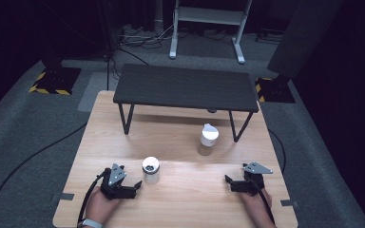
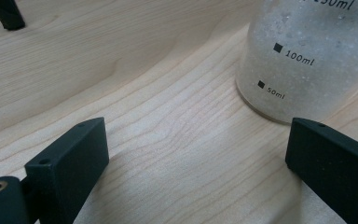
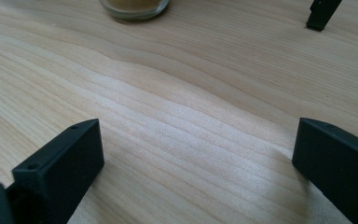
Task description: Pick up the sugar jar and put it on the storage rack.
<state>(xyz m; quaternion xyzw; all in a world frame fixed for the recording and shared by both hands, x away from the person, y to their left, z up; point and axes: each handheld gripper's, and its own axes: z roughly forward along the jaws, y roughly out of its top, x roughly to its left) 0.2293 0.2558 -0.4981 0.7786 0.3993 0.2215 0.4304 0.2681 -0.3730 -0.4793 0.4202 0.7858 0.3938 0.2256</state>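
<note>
Above, in the high view: pale wooden surface (image 1: 180, 190) carrying a small dark shelf-like stand (image 1: 186, 88) on black legs at its far side. Left gripper (image 1: 132, 186) held low at the near left, fingers spread wide with nothing between them, pointed toward a frosted measuring jar (image 1: 150, 171) standing upright just beside the fingertips, apart from them. Jar topped by a shiny metal lid. Right gripper (image 1: 230, 183) held low at the near right, fingers likewise spread wide and empty. Second container, a white-capped bottle (image 1: 207, 139), upright farther back, right of centre, near the stand's right front leg and well apart from both grippers. Grey carpet and cables around the surface.

Next, in the left gripper view: two black fingers (image 2: 70, 163) rising from the bottom corners, set wide apart over bare wood. Lower part of the frosted measuring jar (image 2: 303, 60) at upper right, resting on the surface just ahead of the right-hand finger, not between the two; printed volume marks legible on its wall. Foot of one stand leg (image 2: 7, 14) at upper left.

Last, in the right gripper view: black fingers (image 3: 60, 168) again wide apart, bare wood between. Base of the white-capped bottle (image 3: 133, 7) at the top edge, well ahead of the fingers; a stand foot (image 3: 321, 14) at upper right.
</note>
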